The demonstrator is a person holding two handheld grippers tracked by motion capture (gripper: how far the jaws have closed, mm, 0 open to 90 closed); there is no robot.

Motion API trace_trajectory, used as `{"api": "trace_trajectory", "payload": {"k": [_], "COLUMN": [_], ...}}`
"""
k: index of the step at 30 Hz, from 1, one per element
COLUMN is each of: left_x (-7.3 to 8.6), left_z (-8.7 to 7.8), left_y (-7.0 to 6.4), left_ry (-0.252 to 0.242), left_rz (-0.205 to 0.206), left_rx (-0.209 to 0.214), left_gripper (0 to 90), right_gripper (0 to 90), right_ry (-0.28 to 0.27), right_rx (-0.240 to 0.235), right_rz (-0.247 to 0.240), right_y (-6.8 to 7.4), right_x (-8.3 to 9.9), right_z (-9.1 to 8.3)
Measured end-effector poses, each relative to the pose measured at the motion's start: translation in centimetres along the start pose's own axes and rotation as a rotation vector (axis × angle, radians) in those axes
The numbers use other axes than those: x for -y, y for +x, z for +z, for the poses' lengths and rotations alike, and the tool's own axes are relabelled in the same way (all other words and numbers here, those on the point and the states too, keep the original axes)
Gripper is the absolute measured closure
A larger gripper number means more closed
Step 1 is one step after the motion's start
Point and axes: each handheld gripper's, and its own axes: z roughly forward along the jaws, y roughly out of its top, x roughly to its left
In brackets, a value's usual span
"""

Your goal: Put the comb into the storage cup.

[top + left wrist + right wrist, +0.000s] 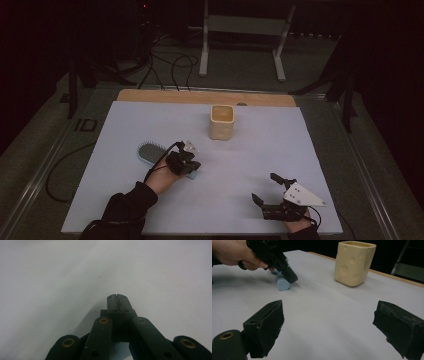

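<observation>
A teal hairbrush (pixel 149 151) lies left of the mat's centre, its pale blue handle (pixel 282 285) pointing toward the right gripper. My left gripper (pixel 193 168) rests over that handle with its jaws pressed together (pixel 117 300). Nothing shows between the tips, and a sliver of blue shows under the linkage. In the right gripper view the left gripper (pixel 292 277) touches the handle's end from above. A cream cup (pixel 222 122) with dimpled sides (pixel 354 262) stands upright at the back centre. My right gripper (pixel 266 188) sits near the front right edge, wide open (pixel 327 327) and holding nothing.
A pale blue mat (pixel 260 150) covers the table, with a wooden strip (pixel 165 96) along the far edge. Behind the table are a metal stand (pixel 245 25) and cables on the floor (pixel 170 65). Bare mat lies between the two grippers and the cup.
</observation>
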Motion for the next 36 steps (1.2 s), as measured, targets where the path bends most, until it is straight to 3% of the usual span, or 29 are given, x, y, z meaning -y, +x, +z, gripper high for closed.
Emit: {"api": "trace_trajectory", "payload": {"k": [12,24,36], "left_x": [1.4,3.8,6.2], "left_z": [-1.3,-3.7,-5.7], "left_y": [-1.4,-2.3,-1.6], "left_ry": [0.067,0.144,0.212], "left_rz": [0.03,0.053,0.057], "left_rx": [0.011,0.024,0.008], "left_gripper": [90.0,90.0,90.0], "right_gripper": [8.7,8.7,8.7], "right_ry": [-0.001,0.0,0.001], "right_rx": [0.001,0.0,0.002], "right_rz": [0.006,0.005,0.008], "right_y": [0.0,0.0,0.0], "right_x": [0.0,0.0,0.0], "right_z": [-0.1,0.0,0.0]}}
